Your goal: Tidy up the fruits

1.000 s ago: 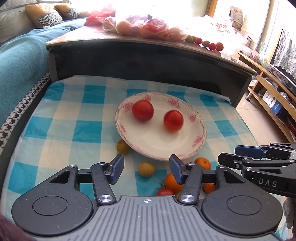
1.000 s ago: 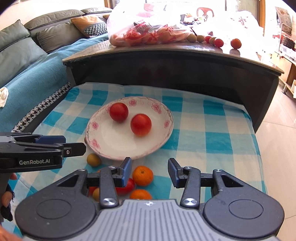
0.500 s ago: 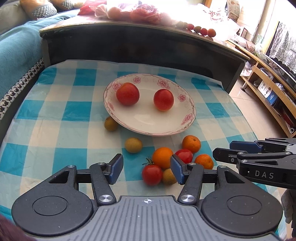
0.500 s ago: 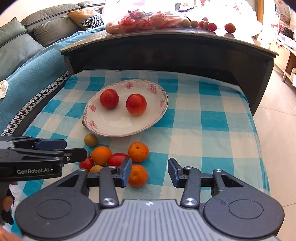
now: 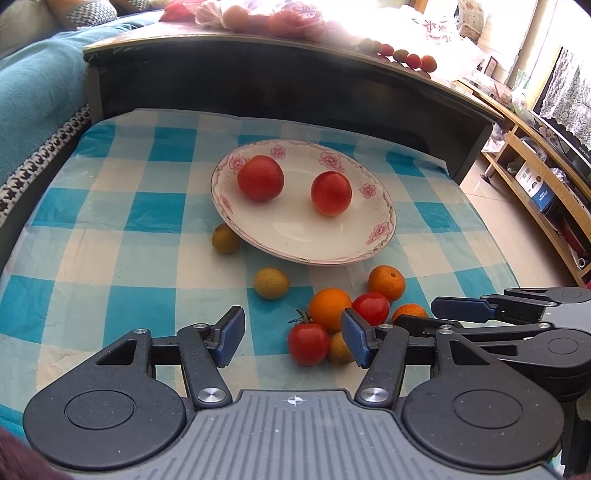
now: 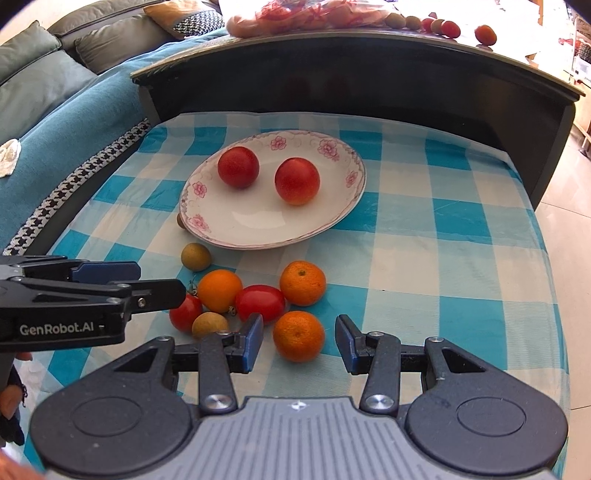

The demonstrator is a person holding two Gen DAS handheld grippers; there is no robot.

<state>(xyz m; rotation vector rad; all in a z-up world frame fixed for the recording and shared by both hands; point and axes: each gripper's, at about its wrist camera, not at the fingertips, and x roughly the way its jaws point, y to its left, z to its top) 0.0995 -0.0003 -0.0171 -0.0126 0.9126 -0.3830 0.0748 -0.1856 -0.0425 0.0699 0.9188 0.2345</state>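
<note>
A white plate [image 5: 380, 229] with pink flowers on its rim sat on a blue-and-white checked cloth [image 5: 122, 254] spread over a low surface. Two red tomatoes lay on the plate, apart from each other: one toward the left [image 5: 260, 178] and one toward the right [image 5: 331, 192].

The other fruit lay on the cloth in front of the plate. A small yellow-green fruit [image 5: 225, 238] was tucked against the plate's left underside, and a second one [image 5: 271, 283] lay alone a little nearer the camera. Beside that, a cluster lay bunched together: a large orange [image 5: 328, 307], a stemmed tomato [image 5: 308, 343], an oval red tomato [image 5: 371, 307], a small brownish fruit [image 5: 339, 349], and a tangerine [image 5: 386, 283] on the plate side. Another tangerine [image 6: 298, 335] lay nearest the right gripper.

The left gripper [image 5: 291, 338] hung over the near edge of the cluster with its fingers spread and nothing pressed between them; the stemmed tomato showed in the gap, untouched. The right gripper [image 6: 298, 342] was also spread, its two blue pads standing clear on either side of the near tangerine without touching it. Each gripper showed at the side of the other's view.

Behind the cloth rose a dark table [image 6: 369, 74], with a bag of fruit [image 6: 306, 14] and several loose small fruits [image 6: 448, 27] on its top. A teal sofa [image 6: 55, 107] stood to the left.
</note>
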